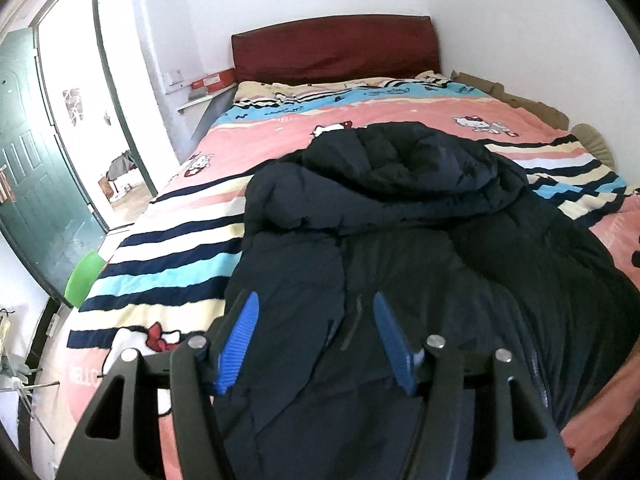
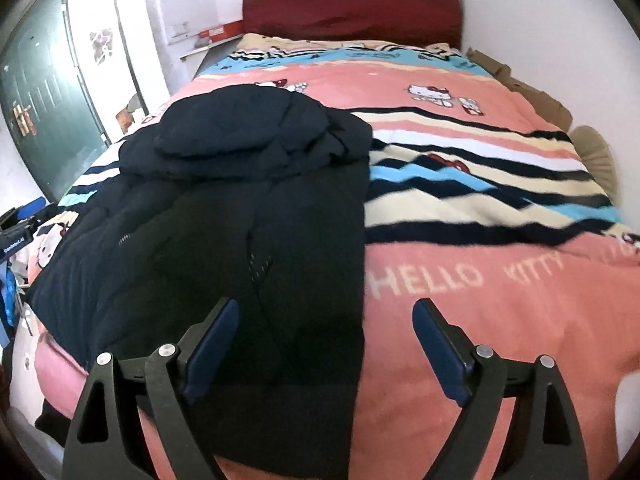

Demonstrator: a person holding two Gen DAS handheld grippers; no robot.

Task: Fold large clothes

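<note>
On the bed (image 2: 500,288), dark padded coat (image 2: 224,216); both tongs agape

We see the right gripper (image 2: 326,312) at bottom center, jaws spread wide, nothing between them. Its left finger (image 2: 212,344) sits over the jacket (image 2: 224,240); the right one is over the blanket (image 2: 500,288). The dark puffy jacket fills the left half of the frame, its right edge running straight down the middle, hood (image 2: 240,124) bunched at upper left. Headboard (image 2: 352,8) at top center, green door (image 2: 44,96) at far left.
</note>
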